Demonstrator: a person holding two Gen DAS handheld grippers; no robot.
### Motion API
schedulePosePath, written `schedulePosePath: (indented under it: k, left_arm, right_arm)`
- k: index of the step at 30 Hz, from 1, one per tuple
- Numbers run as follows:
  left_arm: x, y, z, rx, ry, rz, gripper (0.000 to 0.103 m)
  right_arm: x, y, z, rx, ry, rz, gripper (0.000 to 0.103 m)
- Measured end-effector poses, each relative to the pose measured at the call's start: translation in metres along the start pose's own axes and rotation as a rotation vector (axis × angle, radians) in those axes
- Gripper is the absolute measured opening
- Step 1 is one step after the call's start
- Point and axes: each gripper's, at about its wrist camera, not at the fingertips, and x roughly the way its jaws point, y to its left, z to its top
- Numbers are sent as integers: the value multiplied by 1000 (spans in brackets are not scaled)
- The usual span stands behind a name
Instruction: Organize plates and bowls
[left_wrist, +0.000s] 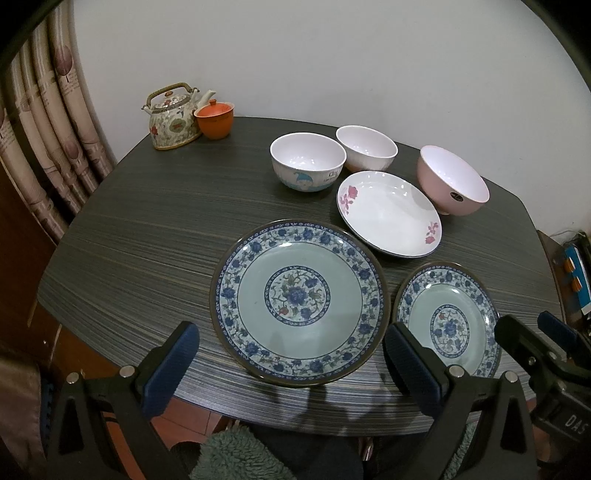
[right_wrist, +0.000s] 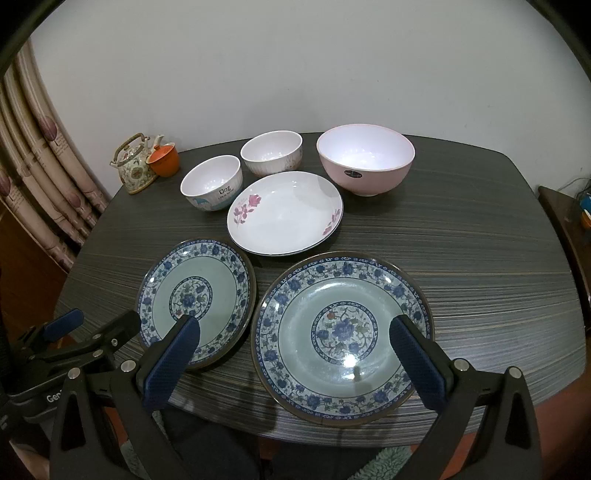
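Two blue floral plates lie side by side at the table's near edge: the left one and the right one. Behind them lies a white plate with pink flowers. Further back stand a white cartoon bowl, a white ribbed bowl and a pink bowl. My left gripper is open and empty over the near edge of the left plate. My right gripper is open and empty over the right plate's left part.
A floral teapot and an orange lidded cup stand at the far left corner of the dark wood-grain table. Curtains hang at left. The other gripper shows at each view's edge.
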Motion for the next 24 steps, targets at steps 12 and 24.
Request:
schedulePosePath:
  k: [12,24]
  left_arm:
    - [7,5,2,-15,22,-16,103]
    - [20,44,12,-131,76,-131,103]
  right_arm:
    - [1,3,-1,-3,7,0,102]
    - [9,0,5,-4,31,69,100]
